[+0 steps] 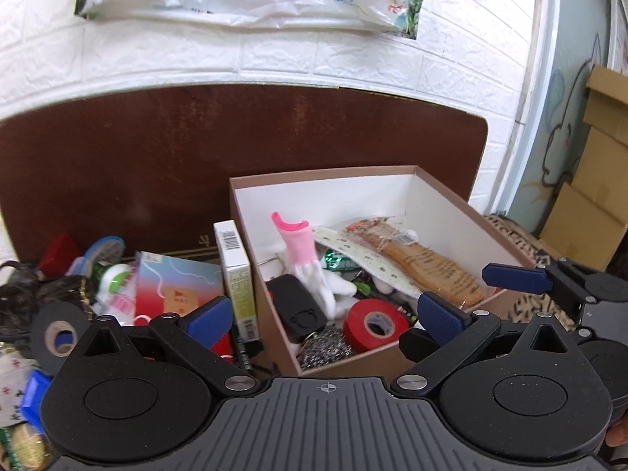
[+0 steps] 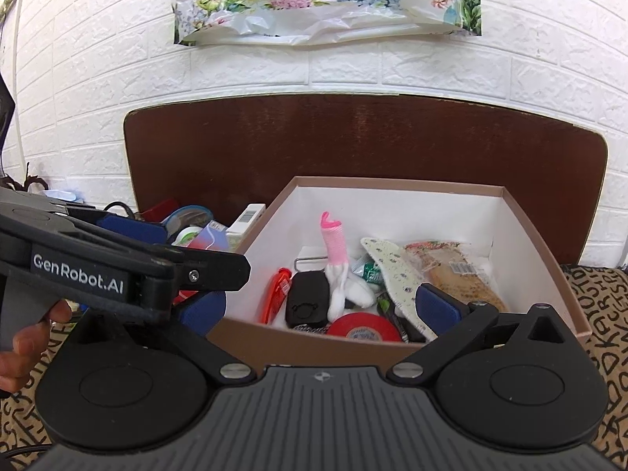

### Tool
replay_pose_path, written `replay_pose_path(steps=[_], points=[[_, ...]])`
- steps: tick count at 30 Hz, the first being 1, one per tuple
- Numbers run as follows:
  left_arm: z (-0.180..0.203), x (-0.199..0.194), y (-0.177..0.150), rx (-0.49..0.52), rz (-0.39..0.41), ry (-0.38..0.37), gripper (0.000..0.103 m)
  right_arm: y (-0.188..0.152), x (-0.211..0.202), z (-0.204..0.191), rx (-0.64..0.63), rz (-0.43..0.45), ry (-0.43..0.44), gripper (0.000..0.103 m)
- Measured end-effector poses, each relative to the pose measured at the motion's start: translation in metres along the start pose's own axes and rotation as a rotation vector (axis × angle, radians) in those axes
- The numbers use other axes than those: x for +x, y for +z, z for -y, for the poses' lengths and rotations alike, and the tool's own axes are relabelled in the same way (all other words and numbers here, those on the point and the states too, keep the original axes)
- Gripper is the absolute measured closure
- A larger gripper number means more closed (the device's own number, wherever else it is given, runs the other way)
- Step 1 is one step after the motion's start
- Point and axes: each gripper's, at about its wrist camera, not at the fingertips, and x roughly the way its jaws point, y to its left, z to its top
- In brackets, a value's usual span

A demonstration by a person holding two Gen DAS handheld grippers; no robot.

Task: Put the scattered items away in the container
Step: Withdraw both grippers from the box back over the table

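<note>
A brown cardboard box (image 1: 274,337) with a white inside stands on the dark wooden table. In it lie a pink and white glove (image 1: 310,267), a red tape roll (image 1: 375,324), a black key case (image 1: 298,310), a steel scourer (image 1: 325,349), a floral insole (image 2: 392,274) and a snack packet (image 1: 424,267). My left gripper (image 1: 324,318) is open over the box's near left corner, holding nothing. My right gripper (image 2: 320,308) is open above the box's near wall (image 2: 306,343), also holding nothing. One of its fingers (image 1: 510,276) reaches over the box's right rim.
Left of the box lie a white carton with a barcode (image 1: 235,267), a red and blue packet (image 1: 176,282), a green and white bottle (image 1: 114,282), a black tape roll (image 1: 59,333) and a dark bag (image 1: 23,294). A patterned cloth (image 2: 604,314) lies to the right. Behind is a white brick wall.
</note>
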Motion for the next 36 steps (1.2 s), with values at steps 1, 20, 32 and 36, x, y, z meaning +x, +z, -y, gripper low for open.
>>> replay_pose_path(steps=[1, 20, 32, 36], points=[[0.001, -0.003, -0.002, 0.007, 0.003, 0.01, 0.0, -0.001, -0.001, -0.002, 0.0, -0.002, 0.002, 0.001], [-0.018, -0.071, -0.09, -0.127, -0.024, 0.098, 0.0, -0.056, -0.035, -0.074, -0.031, -0.039, 0.118, 0.0], [-0.061, -0.091, -0.158, -0.243, -0.141, 0.163, 0.0, -0.098, -0.036, -0.147, -0.17, -0.097, 0.245, 0.0], [-0.074, -0.096, -0.17, -0.268, -0.155, 0.183, 0.0, -0.105, -0.034, -0.158, -0.191, -0.11, 0.274, 0.0]])
